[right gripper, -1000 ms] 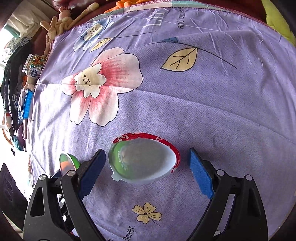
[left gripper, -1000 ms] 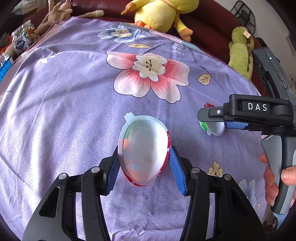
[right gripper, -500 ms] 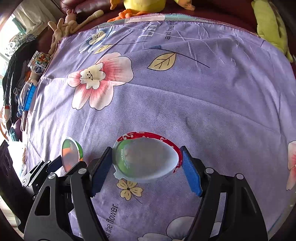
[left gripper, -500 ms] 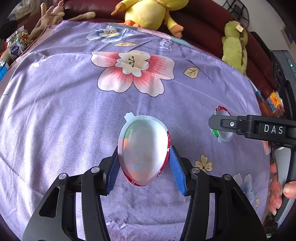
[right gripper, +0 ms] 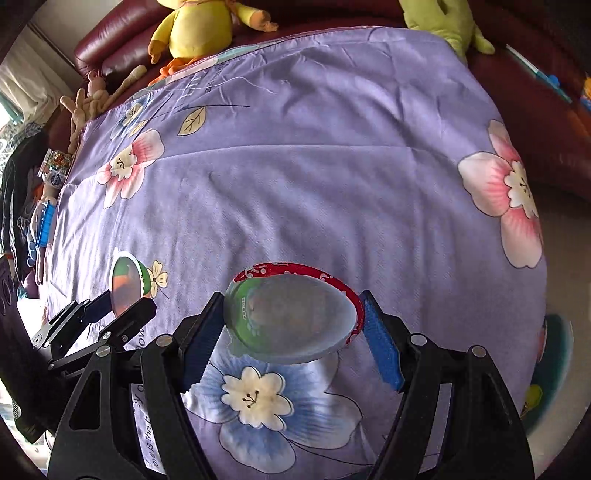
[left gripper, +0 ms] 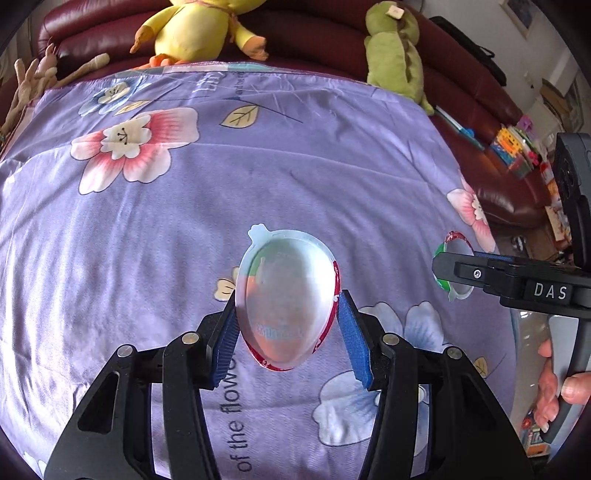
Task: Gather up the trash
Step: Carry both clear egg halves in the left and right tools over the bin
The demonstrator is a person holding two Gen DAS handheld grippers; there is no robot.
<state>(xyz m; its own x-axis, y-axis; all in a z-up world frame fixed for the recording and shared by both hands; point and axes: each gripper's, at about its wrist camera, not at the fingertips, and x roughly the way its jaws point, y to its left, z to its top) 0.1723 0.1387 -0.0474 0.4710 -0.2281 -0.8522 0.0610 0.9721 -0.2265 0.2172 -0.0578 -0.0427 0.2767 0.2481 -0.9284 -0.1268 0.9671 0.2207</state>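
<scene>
The left tool point(left gripper: 286, 328) was clamped on an egg-shaped plastic cup point(left gripper: 286, 301) with a red-patterned rim, its blue pads point(left gripper: 225, 339) pressed against the cup's two long sides, the cup's small tab pointing away from the camera. It hung above a purple floral cloth point(left gripper: 295, 166) that covered the surface, over a spot just beside a small yellow printed flower. The right tool point(right gripper: 291, 332) was clamped on a second egg-shaped cup point(right gripper: 290, 321) of the same kind, lying crosswise between its blue pads point(right gripper: 380, 350), a green label showing at its left end and the red rim along its far edge; it hung above a large blue printed flower on the cloth. In the left wrist view that right tool point(left gripper: 458, 269) reached in from the right of the held cup, a black body marked DAS, with the second cup point(left gripper: 456, 269) seen edge-on at its tip and the person's fingers point(left gripper: 554, 384) on the handle. In the right wrist view the left tool point(right gripper: 122, 306) showed to the left, carrying its cup point(right gripper: 127, 282). Beyond the far edge of the cloth, a yellow duck plush point(left gripper: 195, 26) and a green plush toy point(left gripper: 395, 55) sat on a dark red sofa point(left gripper: 332, 40).
</scene>
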